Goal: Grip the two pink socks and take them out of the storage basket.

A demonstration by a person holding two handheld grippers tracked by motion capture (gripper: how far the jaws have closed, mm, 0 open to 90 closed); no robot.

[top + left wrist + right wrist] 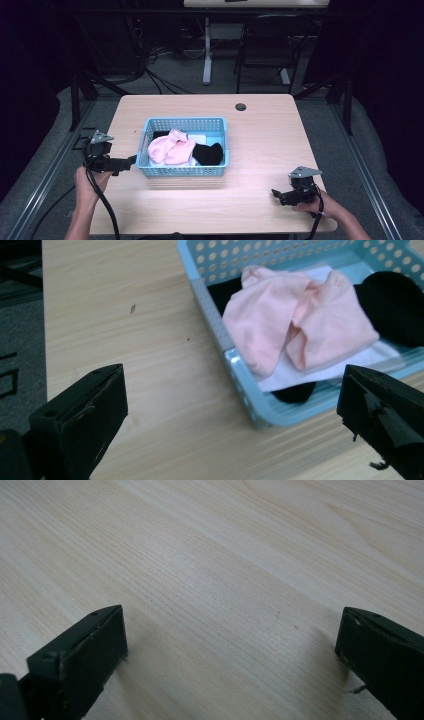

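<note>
A light blue perforated basket (210, 124) stands mid-table and holds pink socks (170, 146), black socks (208, 153) and something white beneath them. My left gripper (131, 160) hovers just off the basket's left wall, open and holding nothing. In the left gripper view the basket's near corner (260, 412) sits between the spread jaws, with the pink socks (300, 322) and black socks (395, 305) beyond. My right gripper (276, 193) rests low near the table's front right, open over bare wood (220, 580).
The wooden table (265, 130) has a small round grommet hole (240, 106) near its back edge. Behind it stand a black chair (272, 45) and a desk leg (207, 55). Black frame posts (75, 95) flank the table.
</note>
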